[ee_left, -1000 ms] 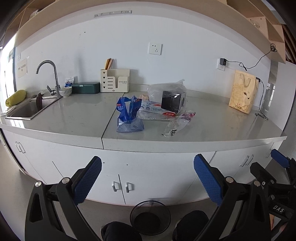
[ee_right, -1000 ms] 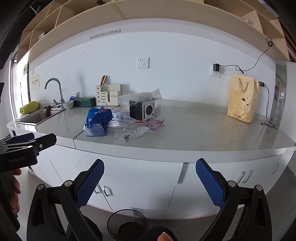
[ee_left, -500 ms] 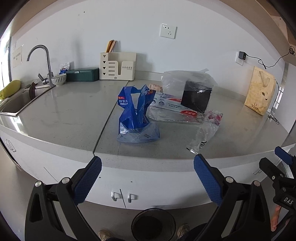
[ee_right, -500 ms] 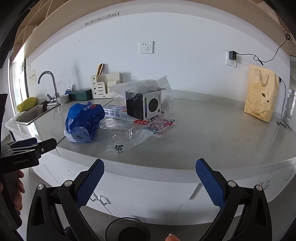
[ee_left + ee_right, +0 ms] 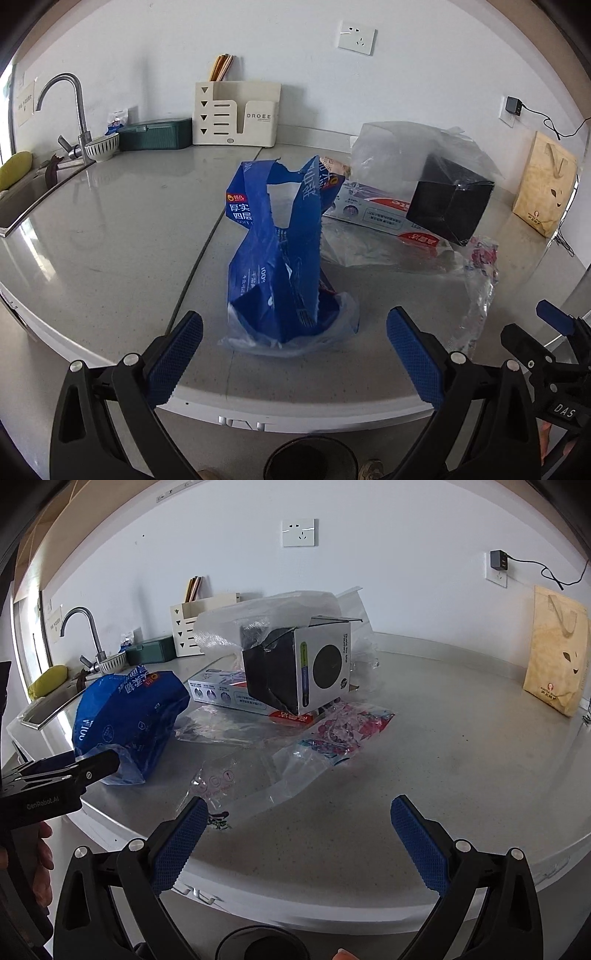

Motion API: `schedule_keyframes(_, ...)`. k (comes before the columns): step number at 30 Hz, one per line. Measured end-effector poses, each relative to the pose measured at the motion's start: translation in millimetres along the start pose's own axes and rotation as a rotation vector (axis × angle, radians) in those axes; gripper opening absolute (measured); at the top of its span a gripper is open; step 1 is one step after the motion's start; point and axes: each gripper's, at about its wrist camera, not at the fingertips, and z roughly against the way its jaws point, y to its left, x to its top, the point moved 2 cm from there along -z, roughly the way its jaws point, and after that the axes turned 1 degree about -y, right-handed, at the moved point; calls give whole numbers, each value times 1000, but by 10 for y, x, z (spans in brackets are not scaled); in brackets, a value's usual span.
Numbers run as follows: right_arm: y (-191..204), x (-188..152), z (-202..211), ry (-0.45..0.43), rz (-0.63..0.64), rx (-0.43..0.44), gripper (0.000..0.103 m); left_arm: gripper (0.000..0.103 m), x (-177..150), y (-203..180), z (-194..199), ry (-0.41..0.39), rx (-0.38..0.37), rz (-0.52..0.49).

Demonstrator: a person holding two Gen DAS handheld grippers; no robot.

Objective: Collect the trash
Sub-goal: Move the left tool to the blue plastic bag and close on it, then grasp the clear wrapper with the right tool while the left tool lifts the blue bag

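A torn blue plastic bag (image 5: 284, 258) stands on the grey counter (image 5: 110, 236), just ahead of my open left gripper (image 5: 295, 354); it also shows in the right wrist view (image 5: 125, 720). Behind it lie a flat printed box (image 5: 376, 218), a black-and-white carton (image 5: 303, 672) in clear wrap, and clear wrappers (image 5: 258, 775). My open right gripper (image 5: 295, 838) hovers at the counter's front edge, its left finger (image 5: 177, 845) near a clear wrapper. Both grippers are empty. A round bin (image 5: 310, 458) sits on the floor below.
A sink with tap (image 5: 70, 110) is at the left, with a bowl (image 5: 103, 146), a green box (image 5: 155, 133) and a beige organiser (image 5: 236, 114) along the wall. A yellow paper bag (image 5: 557, 664) stands at the right. A charger cable (image 5: 532, 565) hangs from the socket.
Both grippers have moved forward and up, from below the counter front to its edge. The trash now looms much closer. Both stay open.
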Motion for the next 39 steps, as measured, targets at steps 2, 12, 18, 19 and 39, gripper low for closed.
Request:
schedule_keyframes(2,6,36,-134,9,-7,17,100,99,31,9,-90,0,5,3)
schedule_keyframes(12,-64,149,-441,36,-144,133,100,87,100,85,-397,20,7,24)
schedule_keyframes(18,-177,186,-591,73,-288,181,100,81,150,111,-419,4,4,16)
schedule_keyframes(19,-149,201,-606,70,-274,163,100,81,155,114,-423,3,5,12)
schedule_keyframes(39,20,316,-349,-51,-233,198,10,37,127,312,-40,-73,-1,43)
